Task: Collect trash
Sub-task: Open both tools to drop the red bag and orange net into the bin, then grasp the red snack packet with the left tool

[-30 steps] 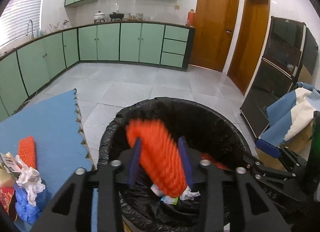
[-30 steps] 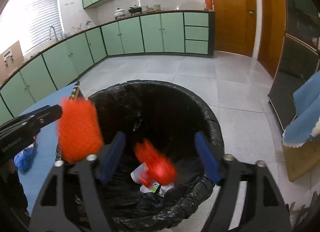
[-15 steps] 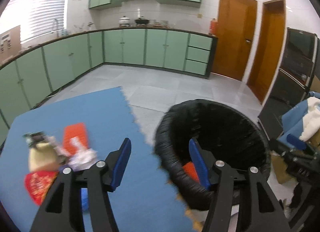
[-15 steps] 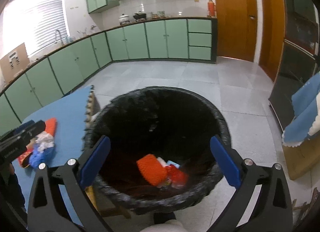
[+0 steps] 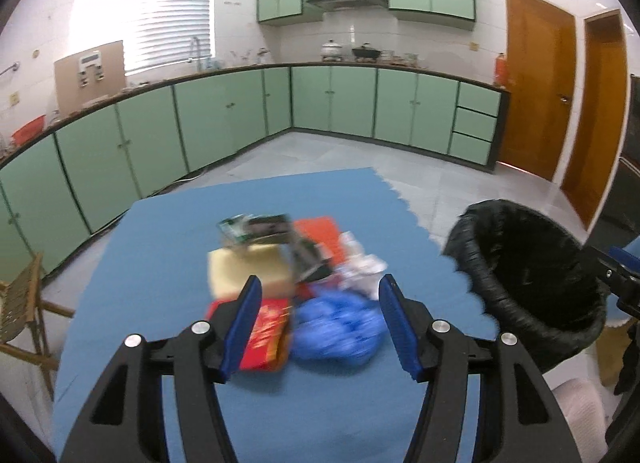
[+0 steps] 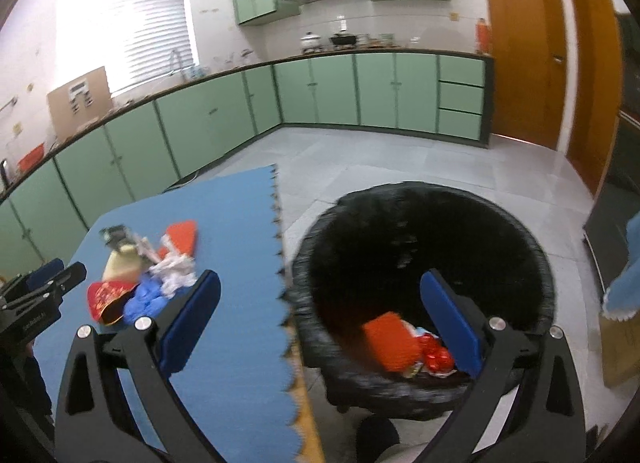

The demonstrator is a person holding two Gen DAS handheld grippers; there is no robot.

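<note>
The black-lined trash bin [image 6: 424,283] stands on the floor just right of the blue foam mat [image 5: 240,403], and it already holds an orange foam net [image 6: 390,341] and a red wrapper [image 6: 436,355] at its near side. The remaining litter sits in one heap near the middle of the mat.

Largest in the heap is a pale yellow block [image 5: 248,267], probably a light, squashy sponge; its long axis runs left to right, so a pinch across its short near-far span looks best. The crumpled blue plastic bag [image 5: 340,327] has no clear axis and should be soft and slippery, so grab a bunched fold. The red packet [image 5: 266,337] lies flat, pointing near to far. The white tissue [image 5: 360,267] is flimsy.

The left gripper [image 5: 318,323] hangs spread over the heap, empty. The right gripper [image 6: 320,327] gapes wide, empty, straddling mat edge and bin.
</note>
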